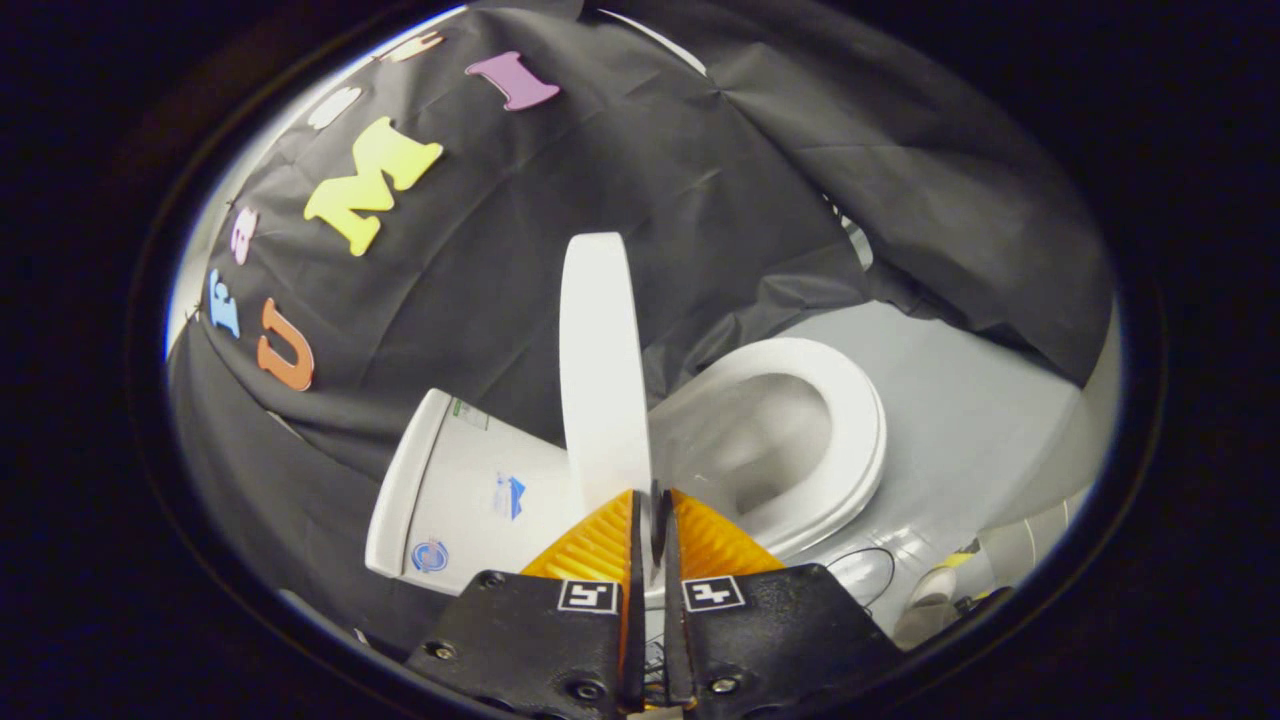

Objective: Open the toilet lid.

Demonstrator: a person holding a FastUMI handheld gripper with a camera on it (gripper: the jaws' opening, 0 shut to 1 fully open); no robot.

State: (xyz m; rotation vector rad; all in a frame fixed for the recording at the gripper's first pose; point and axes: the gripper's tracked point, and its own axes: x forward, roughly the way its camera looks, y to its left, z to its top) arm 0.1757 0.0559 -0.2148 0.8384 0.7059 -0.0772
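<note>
Lid: the toilet lid (600,370) is raised on edge, standing clear of the seat (850,440), its rim seen thin from the gripper view.
Grip: the gripper (652,510) is clenched on the lid's near edge; both orange fingers (590,550) are pressed against it, one on each face.
Progress: the lid is judged mostly open, since the bowl (770,440) and seat are fully exposed; what is left is judged to be leaning it back to rest and letting go.
Tank: the cistern (470,490) lies on the far side of the lid, close behind it.
Surroundings: the black cloth wall (700,200) hangs behind; grey floor (980,400) is seen beyond the seat.
Clutter: a thin cable (870,560) lies on the floor near the bowl's base.
Obstruction: nothing is seen between lid and cistern.
</note>
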